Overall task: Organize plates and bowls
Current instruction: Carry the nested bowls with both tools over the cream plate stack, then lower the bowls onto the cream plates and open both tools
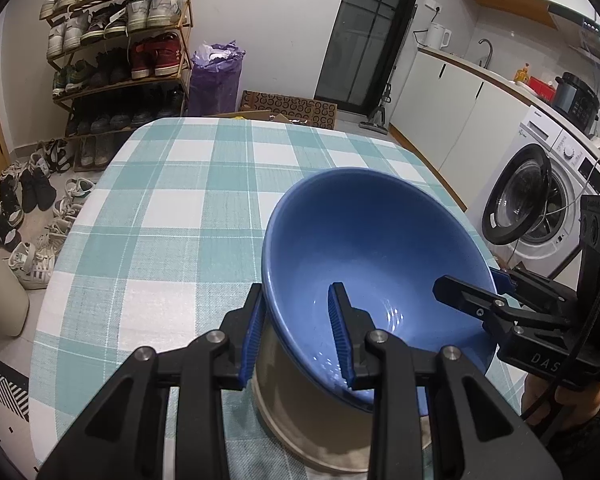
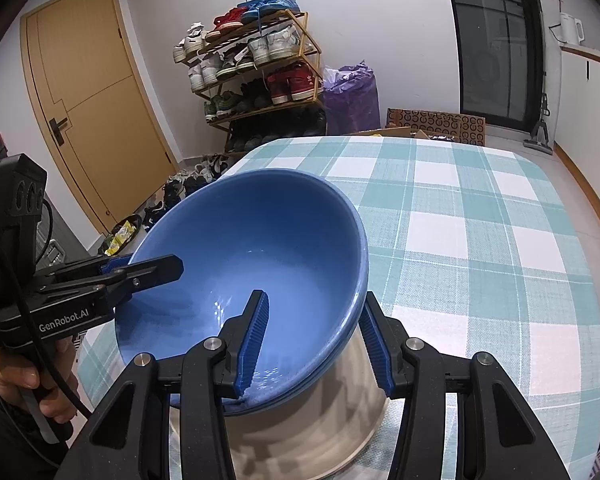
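- Here, the left gripper (image 1: 300,332) is clamped across the blue bowl's (image 1: 380,240) rim at nine o'clock; one finger inside, one outside
- the bowl sits tilted on a pale container (image 2: 320,420); right gripper (image 2: 314,344) straddles the three o'clock rim, grip uncertain

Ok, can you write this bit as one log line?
left claw: gripping blue bowl rim | right claw: gripping opposite rim | bowl: over metal pot
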{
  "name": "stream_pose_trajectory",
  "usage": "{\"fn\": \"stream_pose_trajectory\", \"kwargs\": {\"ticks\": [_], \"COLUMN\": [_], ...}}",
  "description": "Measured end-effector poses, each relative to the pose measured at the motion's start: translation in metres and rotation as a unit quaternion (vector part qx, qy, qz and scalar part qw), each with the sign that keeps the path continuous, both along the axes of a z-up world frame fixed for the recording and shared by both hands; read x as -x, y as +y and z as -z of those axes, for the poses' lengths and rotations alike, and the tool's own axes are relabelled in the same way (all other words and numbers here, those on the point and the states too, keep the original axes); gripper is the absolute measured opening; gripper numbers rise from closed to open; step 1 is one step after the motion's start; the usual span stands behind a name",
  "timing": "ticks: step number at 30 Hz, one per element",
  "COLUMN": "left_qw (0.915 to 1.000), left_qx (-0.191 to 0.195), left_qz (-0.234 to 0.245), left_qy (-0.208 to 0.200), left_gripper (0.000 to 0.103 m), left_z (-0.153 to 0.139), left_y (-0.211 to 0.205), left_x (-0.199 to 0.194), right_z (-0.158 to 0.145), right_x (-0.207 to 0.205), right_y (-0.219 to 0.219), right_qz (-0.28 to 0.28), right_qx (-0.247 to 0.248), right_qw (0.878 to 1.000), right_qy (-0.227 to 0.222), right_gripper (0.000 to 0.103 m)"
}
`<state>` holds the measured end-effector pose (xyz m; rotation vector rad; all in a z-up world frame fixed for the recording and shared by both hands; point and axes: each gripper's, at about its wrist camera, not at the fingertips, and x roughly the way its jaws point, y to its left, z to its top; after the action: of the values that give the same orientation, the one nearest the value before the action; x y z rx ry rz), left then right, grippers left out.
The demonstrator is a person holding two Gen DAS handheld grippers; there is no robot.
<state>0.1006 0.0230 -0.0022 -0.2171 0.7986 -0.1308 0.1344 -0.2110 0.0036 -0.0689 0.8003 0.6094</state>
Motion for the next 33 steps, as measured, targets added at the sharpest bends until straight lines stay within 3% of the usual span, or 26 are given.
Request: {"fn": "stream_pose_trajectory", "kwargs": {"ticks": [22, 26, 27, 31, 33], "left_qw": [0.9999, 0.9999, 0.9999, 0.9998, 0.9997], "left_qx": [-0.005, -0.007, -0.009, -0.018, -0.024], "left_qz": [0.008, 0.01, 0.009, 0.007, 0.005], "left_qy": [0.005, 0.006, 0.007, -0.002, -0.007], "left_gripper": [0.03, 0.034, 0.04, 0.056, 0.061], "left_z": [0.003, 0.002, 0.001, -0.005, -0.008], "left_y": [-0.005, -0.005, -0.006, -0.005, -0.004], "left_x": [-0.003, -0.003, -0.002, 0.002, 0.005], "right_z": [0.001, 0.001, 0.001, -0.005, -0.008], "right_x": [0.0, 0.0, 0.0, 0.002, 0.004], "right_y": [-0.009, -0.009, -0.009, -0.009, -0.011], "right_qz": [0.004, 0.004, 0.004, 0.002, -0.001], "right_qx": [0.004, 0.003, 0.004, 0.011, 0.011], "right_qw": [1.0, 1.0, 1.0, 1.0, 1.0], "right_qy": [0.003, 0.002, 0.001, -0.02, -0.027], "right_gripper": [0.048, 0.049, 0.05, 0.072, 0.076]}}
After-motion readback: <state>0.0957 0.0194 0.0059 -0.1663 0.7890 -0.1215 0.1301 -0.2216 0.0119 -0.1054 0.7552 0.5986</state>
